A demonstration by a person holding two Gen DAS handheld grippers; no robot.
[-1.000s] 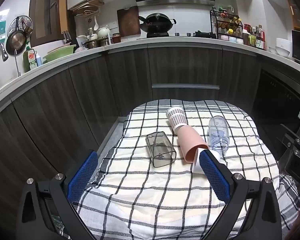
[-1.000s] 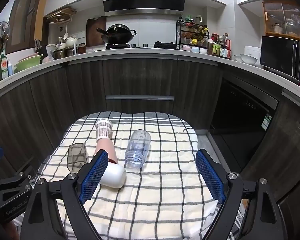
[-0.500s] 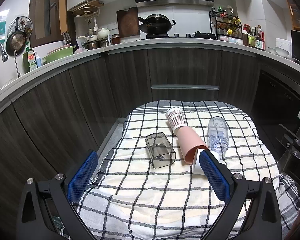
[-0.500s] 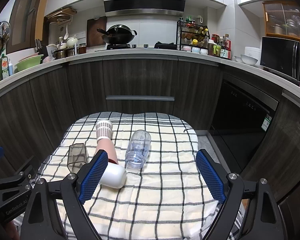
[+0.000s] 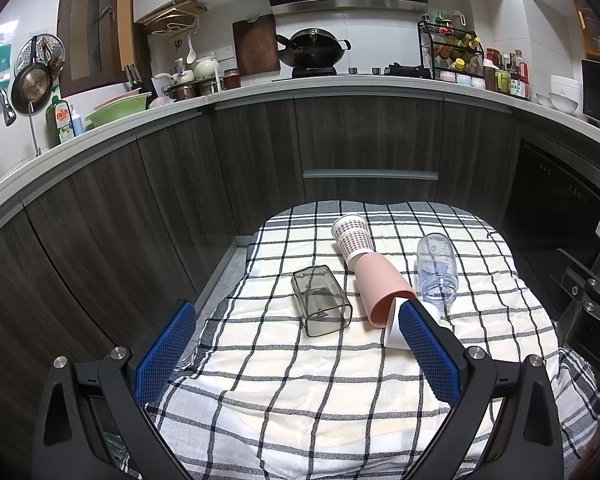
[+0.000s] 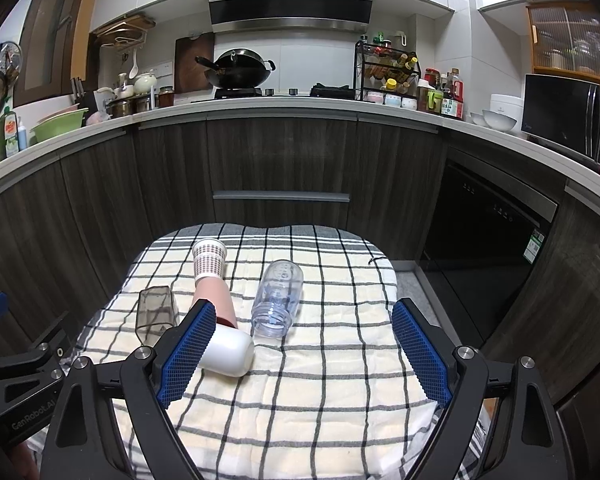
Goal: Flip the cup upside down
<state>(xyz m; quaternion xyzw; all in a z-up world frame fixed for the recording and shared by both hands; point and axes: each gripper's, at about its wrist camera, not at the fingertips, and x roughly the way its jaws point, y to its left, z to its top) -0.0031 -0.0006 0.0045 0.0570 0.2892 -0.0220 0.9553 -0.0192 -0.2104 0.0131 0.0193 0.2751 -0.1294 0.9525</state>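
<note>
Several cups lie on their sides on a checked cloth: a smoky square glass, a pink cup, a patterned paper cup, a clear plastic cup and a white cup, partly hidden behind a finger in both views. My left gripper is open and empty, held back from the cups. My right gripper is open and empty too, near the white cup. In the right wrist view the glass, pink cup, paper cup and clear cup also show.
The cloth covers a small table in front of dark kitchen cabinets. A countertop with a wok, spice rack and bowls runs behind. A dishwasher front stands to the right.
</note>
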